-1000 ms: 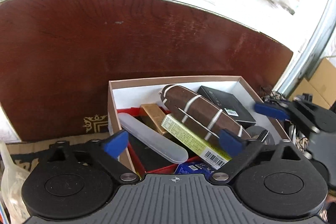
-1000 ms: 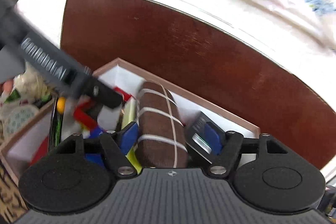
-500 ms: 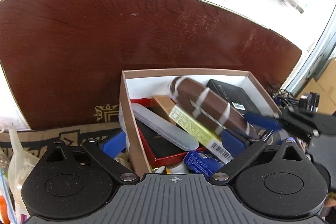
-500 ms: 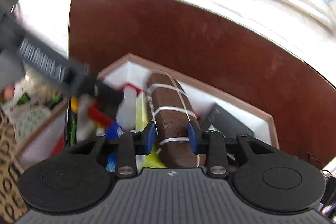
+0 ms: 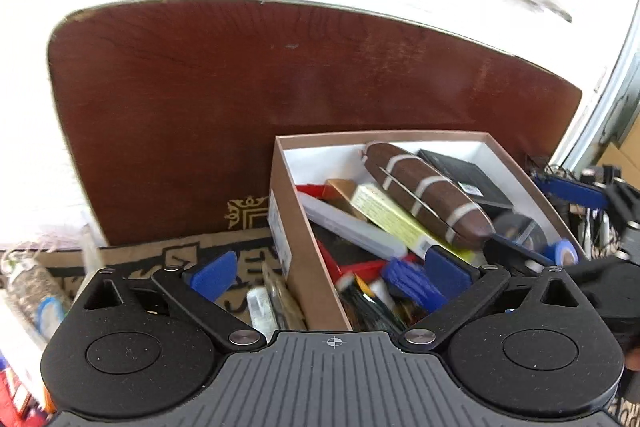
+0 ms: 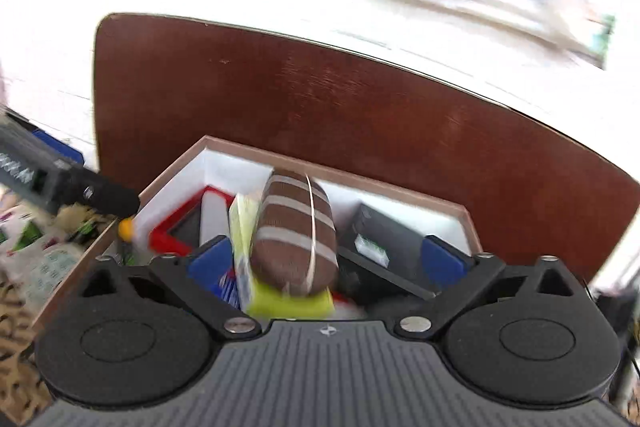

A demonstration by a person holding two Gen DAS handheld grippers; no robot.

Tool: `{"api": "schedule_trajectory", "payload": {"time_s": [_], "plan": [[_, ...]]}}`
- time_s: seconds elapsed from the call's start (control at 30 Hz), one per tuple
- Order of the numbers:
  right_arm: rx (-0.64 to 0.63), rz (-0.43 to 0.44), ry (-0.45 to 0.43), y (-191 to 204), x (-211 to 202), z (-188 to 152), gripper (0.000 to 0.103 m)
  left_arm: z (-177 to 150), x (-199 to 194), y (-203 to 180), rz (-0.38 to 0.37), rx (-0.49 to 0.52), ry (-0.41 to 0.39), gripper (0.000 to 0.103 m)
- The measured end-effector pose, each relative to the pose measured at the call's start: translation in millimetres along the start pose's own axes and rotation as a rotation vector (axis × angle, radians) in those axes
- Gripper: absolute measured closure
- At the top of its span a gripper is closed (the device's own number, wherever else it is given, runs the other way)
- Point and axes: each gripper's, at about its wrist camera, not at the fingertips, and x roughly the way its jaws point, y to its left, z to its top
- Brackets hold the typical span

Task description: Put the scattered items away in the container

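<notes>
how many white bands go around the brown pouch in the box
3 show: one near the far end of the brown pouch, one mid-body, one near the close end, plus a lengthwise stripe. The underside is hidden.

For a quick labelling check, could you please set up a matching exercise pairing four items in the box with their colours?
Things:
1. pouch
2. long carton
3. flat box with a label
4. slim plastic case

Colours:
A. black
B. translucent white
C. brown with pale bands
D. yellow-green

Pairs: 1-C, 2-D, 3-A, 4-B

All four lie inside the cardboard box, the pouch on top of the carton.
</notes>
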Motion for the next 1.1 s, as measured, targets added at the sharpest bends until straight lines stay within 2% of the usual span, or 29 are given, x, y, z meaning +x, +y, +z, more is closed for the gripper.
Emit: {"api": "schedule_trajectory", "payload": {"time_s": [0.07, 0.2, 0.33, 0.47, 0.67, 0.73, 0.87, 1.1], "plan": [[0.03, 0.029, 0.021, -4, -28, -13, 0.001, -13, -17, -12, 0.023, 0.017, 0.0, 0.0], [0.131, 0.076, 0.068, -10, -75, -42, 0.001, -49, -51, -37, 0.063, 0.059, -0.055, 0.0], [0.211, 0.083, 0.086, -13, -109, -66, 0.001, -91, -78, -62, 0.086, 0.101, -0.073, 0.0], [0.212, 0.056, 0.081, -8, -137, -82, 0.001, -124, -105, -84, 0.123, 0.158, -0.131, 0.0], [0.216, 0.049, 0.047, 0, -171, -94, 0.001, -152, -137, -113, 0.221, 0.245, -0.224, 0.0], [0.223, 0.049, 0.044, 1, -175, -96, 0.001, -159, -144, -116, 0.2, 0.24, -0.228, 0.0], [0.213, 0.041, 0.051, 5, -183, -99, 0.001, -162, -147, -115, 0.104, 0.172, -0.195, 0.0], [0.182, 0.03, 0.054, 10, -191, -104, 0.001, -165, -139, -121, 0.127, 0.165, -0.178, 0.0]]}}
